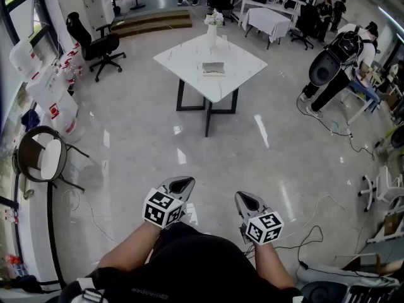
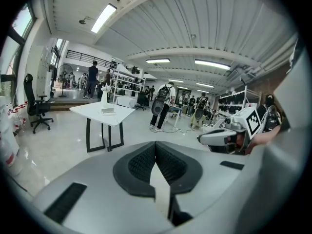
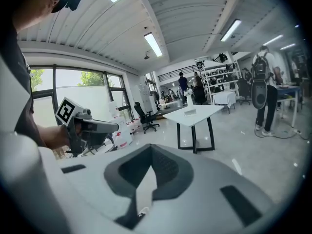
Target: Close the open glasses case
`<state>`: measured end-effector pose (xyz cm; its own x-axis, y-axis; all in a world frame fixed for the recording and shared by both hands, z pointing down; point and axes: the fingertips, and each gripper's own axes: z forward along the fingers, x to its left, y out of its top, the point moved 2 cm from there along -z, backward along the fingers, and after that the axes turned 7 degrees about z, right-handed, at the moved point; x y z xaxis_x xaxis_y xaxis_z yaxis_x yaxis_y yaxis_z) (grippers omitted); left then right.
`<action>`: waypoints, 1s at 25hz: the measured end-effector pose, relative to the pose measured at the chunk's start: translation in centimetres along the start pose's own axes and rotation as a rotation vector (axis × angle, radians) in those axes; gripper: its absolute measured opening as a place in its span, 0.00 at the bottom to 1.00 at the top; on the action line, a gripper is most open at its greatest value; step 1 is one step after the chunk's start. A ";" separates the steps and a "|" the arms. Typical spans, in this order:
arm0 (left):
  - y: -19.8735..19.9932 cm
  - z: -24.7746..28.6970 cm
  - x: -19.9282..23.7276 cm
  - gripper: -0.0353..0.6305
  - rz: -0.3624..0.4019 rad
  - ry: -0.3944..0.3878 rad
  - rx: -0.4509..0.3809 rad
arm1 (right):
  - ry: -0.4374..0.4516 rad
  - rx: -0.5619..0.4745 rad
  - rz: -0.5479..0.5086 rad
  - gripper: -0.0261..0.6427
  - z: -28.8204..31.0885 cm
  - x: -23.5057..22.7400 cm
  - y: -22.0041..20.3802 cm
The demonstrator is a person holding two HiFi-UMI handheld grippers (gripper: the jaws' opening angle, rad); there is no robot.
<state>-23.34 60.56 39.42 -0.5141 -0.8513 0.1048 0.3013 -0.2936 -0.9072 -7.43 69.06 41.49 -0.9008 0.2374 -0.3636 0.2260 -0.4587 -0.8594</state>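
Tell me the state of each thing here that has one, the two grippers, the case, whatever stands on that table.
Left gripper: fingers shut, empty.
Right gripper: fingers shut, empty.
Grey glasses case: looks open, lying on the white square table, untouched.
White vase: upright.

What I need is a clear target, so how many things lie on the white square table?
2. A white vase of flowers stands near the far corner of the white table; the glasses case lies near its middle. Smaller things could escape notice at this distance.
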 end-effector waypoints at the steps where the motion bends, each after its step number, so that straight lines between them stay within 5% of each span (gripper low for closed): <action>1: -0.2 0.2 -0.3 0.06 -0.005 0.002 0.002 | 0.002 0.004 0.001 0.04 -0.3 -0.2 -0.2; 15: 0.4 2.9 -3.3 0.06 -0.002 0.033 0.008 | 0.028 -0.008 0.024 0.04 -2.5 -3.9 0.2; 25: -0.1 5.2 -0.8 0.06 -0.025 0.031 0.045 | 0.029 0.018 0.083 0.04 0.5 -6.2 0.4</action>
<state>-18.79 59.01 41.60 -0.5462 -0.8299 0.1136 0.3237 -0.3343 -0.8851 -1.97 66.95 43.58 -0.8679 0.2226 -0.4442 0.2930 -0.4927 -0.8194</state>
